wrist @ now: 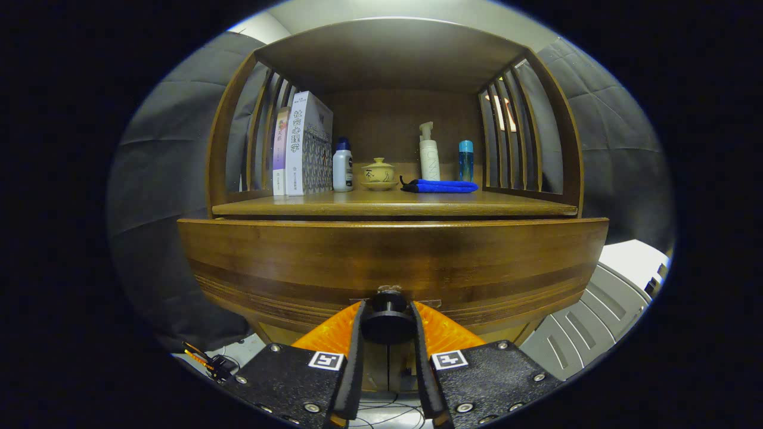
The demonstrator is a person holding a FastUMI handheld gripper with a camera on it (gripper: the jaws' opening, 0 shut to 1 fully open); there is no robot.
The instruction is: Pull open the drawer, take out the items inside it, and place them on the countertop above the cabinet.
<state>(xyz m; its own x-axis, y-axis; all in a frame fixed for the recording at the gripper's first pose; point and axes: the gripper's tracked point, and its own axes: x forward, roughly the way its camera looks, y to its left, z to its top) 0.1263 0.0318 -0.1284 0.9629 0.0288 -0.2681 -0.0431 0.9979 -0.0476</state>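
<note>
Gripper view: the hand-held gripper (pixel 388 325) is seen pinching the dark round knob (pixel 388 322) of the drawer (pixel 393 262), both fingers pressed against its sides. The wooden drawer front is spread wide at 12 o'clock from the fingers; whether it is pulled out cannot be told. Above it the worktop (pixel 393 205) is lit under a wooden hutch. From 11 to 1 o'clock are ranged two books (pixel 303 146), a white bottle (pixel 343 167), a lidded ceramic cup (pixel 379 173), a folded blue cloth (pixel 440 186), a pump bottle (pixel 428 154) and a blue bottle (pixel 466 159). Cables (pixel 208 360) are seen at 8 o'clock, a white appliance (pixel 620 292) at 3 o'clock.
</note>
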